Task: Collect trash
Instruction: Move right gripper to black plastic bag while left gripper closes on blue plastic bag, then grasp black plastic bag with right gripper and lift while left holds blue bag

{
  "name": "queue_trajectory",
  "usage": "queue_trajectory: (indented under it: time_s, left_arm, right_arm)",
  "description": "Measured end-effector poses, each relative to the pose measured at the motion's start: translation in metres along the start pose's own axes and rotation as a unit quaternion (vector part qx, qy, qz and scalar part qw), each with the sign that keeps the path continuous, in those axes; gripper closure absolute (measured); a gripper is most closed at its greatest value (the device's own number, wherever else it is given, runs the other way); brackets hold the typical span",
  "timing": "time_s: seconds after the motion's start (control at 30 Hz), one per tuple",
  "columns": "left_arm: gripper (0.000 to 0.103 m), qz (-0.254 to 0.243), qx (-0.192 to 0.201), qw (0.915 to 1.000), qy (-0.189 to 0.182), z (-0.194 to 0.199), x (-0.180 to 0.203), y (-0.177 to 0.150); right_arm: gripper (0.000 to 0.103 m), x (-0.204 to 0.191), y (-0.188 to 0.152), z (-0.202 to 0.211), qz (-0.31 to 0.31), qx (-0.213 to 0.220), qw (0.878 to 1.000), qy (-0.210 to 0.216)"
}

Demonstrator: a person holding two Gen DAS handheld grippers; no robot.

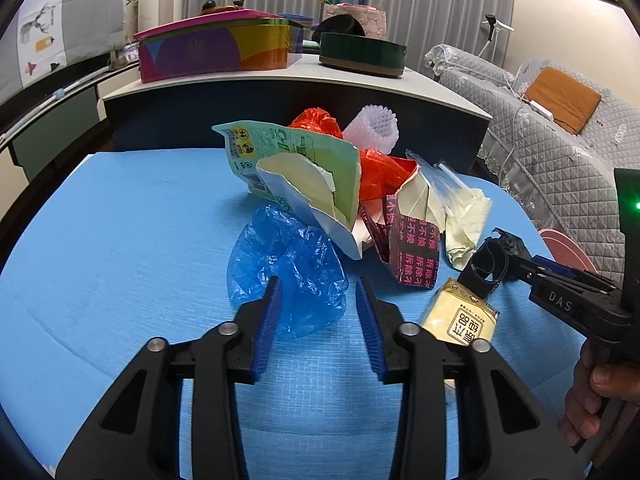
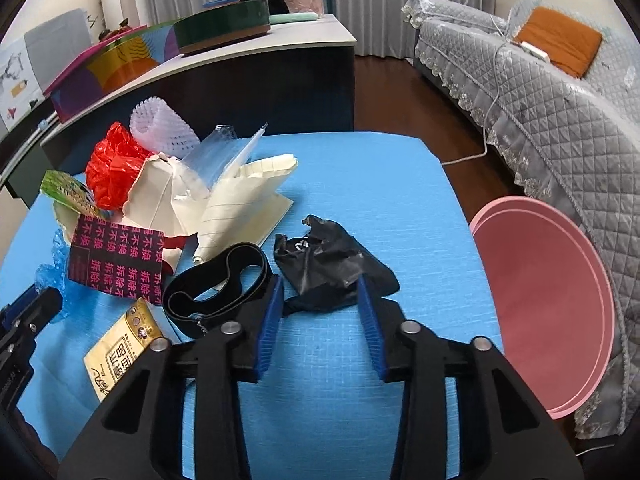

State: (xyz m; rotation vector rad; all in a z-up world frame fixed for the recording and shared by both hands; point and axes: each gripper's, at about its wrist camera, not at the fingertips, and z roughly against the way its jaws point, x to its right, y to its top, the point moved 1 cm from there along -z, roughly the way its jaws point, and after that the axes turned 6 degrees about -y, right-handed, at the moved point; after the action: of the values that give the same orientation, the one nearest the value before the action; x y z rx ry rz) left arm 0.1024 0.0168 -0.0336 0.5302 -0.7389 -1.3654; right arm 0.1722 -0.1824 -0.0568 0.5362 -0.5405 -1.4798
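Observation:
Trash lies piled on the blue table cover [image 1: 120,240]: a torn green-and-white carton [image 1: 304,172], a red plastic bag [image 1: 380,172], a white foam net [image 1: 372,128], a dark wrapper with pink characters [image 1: 416,252] and a yellow sachet [image 1: 460,316]. My left gripper [image 1: 318,284] stands open astride the near edge of a crumpled blue plastic bag [image 1: 288,268]. In the right wrist view my right gripper [image 2: 319,282] is open around a black plastic bag [image 2: 332,264] lying flat on the cover, beside a black strap loop [image 2: 216,276]. A pink basin [image 2: 552,300] sits off the table's right edge.
Behind the table stands a low cabinet [image 1: 280,92] bearing a colourful tin [image 1: 216,52] and a round green tin [image 1: 362,54]. A sofa with a grey quilted cover [image 2: 540,92] runs along the right. A hand [image 1: 600,392] holds the right gripper's handle.

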Motion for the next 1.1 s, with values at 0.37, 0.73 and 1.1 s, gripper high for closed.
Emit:
queue_trajectory:
  time_s: [0.37,0.73,1.1]
  left_arm:
    - [0.102,-0.013,0.012,0.9998,0.003,0.011,0.002,0.003]
    - [0.102,-0.017,0.035,0.9992,-0.007,0.038,0.009,0.000]
    - [0.103,-0.020,0.041,0.9989,-0.013,0.044,0.005,-0.001]
  right_arm:
    - [0.103,0.008,0.000,0.013,-0.001,0.022,1.000,-0.015]
    - [0.060,0.029,0.004,0.032,-0.056,0.028,0.998,0.021]
    - [0.041,0.022,0.029,-0.012,-0.095,-0.009,0.995,0.037]
